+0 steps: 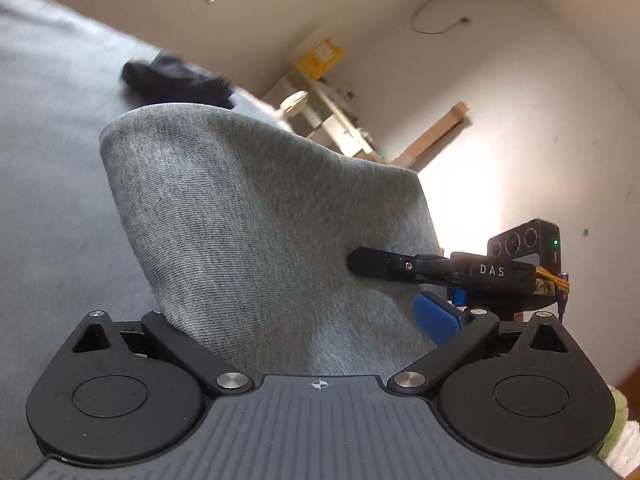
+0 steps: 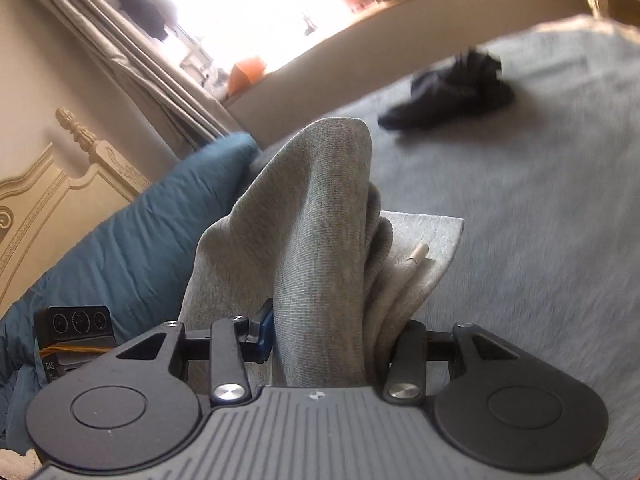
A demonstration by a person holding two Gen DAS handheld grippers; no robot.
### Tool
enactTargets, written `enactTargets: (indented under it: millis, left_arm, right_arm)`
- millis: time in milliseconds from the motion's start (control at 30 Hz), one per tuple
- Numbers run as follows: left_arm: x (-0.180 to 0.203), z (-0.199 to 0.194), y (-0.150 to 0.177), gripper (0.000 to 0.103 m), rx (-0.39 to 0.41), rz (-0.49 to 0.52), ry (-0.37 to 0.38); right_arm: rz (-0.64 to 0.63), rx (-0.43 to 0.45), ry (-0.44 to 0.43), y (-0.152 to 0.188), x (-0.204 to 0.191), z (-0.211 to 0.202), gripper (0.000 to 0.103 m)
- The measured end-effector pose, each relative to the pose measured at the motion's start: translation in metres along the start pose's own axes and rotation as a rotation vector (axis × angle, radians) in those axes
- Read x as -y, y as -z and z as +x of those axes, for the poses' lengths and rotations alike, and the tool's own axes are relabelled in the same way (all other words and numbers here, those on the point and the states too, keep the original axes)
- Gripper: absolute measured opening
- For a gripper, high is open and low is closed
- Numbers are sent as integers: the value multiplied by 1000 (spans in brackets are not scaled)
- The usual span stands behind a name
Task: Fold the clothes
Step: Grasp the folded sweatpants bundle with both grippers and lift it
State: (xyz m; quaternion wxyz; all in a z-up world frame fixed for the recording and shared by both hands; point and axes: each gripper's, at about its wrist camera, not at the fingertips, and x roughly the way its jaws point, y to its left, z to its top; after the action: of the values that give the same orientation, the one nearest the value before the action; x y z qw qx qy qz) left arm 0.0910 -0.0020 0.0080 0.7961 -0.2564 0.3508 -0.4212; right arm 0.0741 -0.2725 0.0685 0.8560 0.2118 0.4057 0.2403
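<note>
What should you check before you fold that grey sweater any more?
1. Right gripper pinching the grey sweater: ok, cloth bunched between its fingers.
2. Left gripper holding it: cannot tell, cloth hides the fingers.
3. Sweater raised off the grey bedspread: ok.
4. Drawstring tucked away: not ok, it dangles.
5. Dark garment out of the way: ok, far off.
</note>
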Motion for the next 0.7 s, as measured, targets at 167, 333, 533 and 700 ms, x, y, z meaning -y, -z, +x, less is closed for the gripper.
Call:
enactTargets:
  millis: [167,333,533,700]
  left_arm:
    - [61,27,-37,101,-30,125,23]
    - [153,72,-65,101,-74,237,111]
    - [294,166,-57,101,-147,374,296]
    - [416,288,-6,101,-279,452,477]
  right_arm:
    - [-16,113,27,-25,-6,-61,45]
    - [-9,229,75,-43,4,-156,45]
    - [-15,424,215,-28,29,-325,44]
    - [66,596,361,31,81,-468,44]
